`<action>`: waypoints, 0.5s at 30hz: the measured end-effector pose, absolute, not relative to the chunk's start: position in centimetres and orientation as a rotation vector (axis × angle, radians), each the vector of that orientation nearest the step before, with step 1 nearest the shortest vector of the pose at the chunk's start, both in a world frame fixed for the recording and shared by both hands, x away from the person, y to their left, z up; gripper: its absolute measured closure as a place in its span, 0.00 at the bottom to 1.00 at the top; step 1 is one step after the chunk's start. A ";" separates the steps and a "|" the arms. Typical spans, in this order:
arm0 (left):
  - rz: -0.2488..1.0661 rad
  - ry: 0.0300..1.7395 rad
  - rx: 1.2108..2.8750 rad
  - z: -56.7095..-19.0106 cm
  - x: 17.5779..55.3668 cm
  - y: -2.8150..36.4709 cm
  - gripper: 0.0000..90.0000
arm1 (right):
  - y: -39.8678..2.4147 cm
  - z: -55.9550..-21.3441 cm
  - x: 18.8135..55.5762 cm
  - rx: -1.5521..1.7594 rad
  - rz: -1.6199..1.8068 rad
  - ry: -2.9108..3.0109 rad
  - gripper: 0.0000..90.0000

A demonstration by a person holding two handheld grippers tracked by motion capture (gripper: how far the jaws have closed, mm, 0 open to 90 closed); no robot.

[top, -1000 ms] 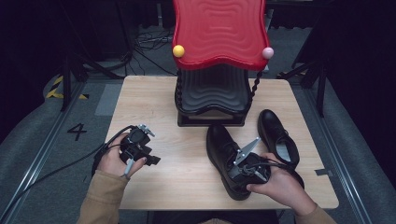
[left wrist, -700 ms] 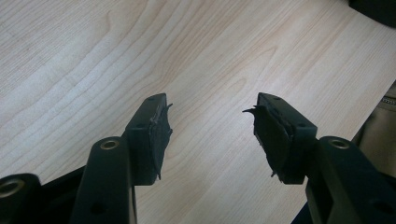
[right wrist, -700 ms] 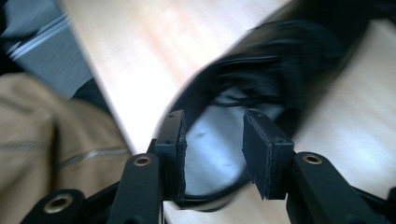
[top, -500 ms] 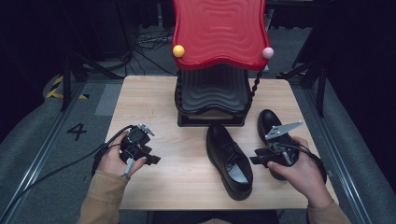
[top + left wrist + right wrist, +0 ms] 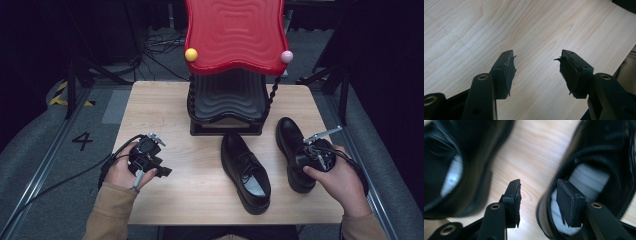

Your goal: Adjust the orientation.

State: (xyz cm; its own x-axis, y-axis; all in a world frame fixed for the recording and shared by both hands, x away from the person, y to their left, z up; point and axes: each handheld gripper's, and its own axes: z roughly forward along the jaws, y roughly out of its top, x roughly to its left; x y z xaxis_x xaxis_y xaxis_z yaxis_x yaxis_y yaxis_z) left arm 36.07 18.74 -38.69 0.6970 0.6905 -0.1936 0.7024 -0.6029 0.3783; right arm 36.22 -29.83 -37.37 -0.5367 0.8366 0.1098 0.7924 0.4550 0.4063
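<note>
Now the right gripper (image 5: 304,156) hangs at the lower right of the high view, held in the person's right hand (image 5: 340,181) directly over the heel end of the right-hand shoe (image 5: 289,137). In the right gripper view its jaws stand apart and have just been opening; one pad sits inside the shoe's opening, over the pale insole, while the other hangs outside it above bare wood, so the shoe's side wall (image 5: 554,195) lies between them. The pads do not press on the leather as far as the blurred picture shows.

That black shoe lies on the wooden table (image 5: 165,107), toe toward the top of the frame, close to the table's right edge. A second black shoe (image 5: 246,172) lies just to its left, a strip of tabletop between them, its toe near the base of the black stand (image 5: 226,102) at centre frame. A red wavy panel (image 5: 234,32) sits over the stand, with a yellow ball (image 5: 191,54) at its lower left corner and a pink ball (image 5: 286,56) at its lower right.

At lower left of the high view, the left gripper (image 5: 150,159) rests in the left hand (image 5: 122,172), well apart from both shoes. In the left gripper view its jaws gape wide over bare wood, nothing between them.
</note>
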 end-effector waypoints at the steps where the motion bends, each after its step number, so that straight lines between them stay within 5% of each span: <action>1: -0.040 1.075 2.482 -38.7 36.1 18.7 0.51 | -30.0 -37.5 36.3 1.456 0.614 2.600 0.63; 10: -0.039 1.066 2.496 -38.8 36.1 18.7 0.51 | -30.2 -39.4 36.9 1.481 0.419 2.685 0.67; 15: -0.042 1.075 2.487 -38.7 36.1 18.7 0.51 | -30.2 -40.5 37.4 1.488 0.384 2.733 0.81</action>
State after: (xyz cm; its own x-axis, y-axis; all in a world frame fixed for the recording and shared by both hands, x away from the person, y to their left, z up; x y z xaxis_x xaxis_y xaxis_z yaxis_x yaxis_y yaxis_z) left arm 36.07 18.72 -38.75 0.6992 0.6883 -0.1935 0.7014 -0.6077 0.3726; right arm 37.38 -30.23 -40.49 -0.5494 0.8282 0.1108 0.8266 0.5195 0.2164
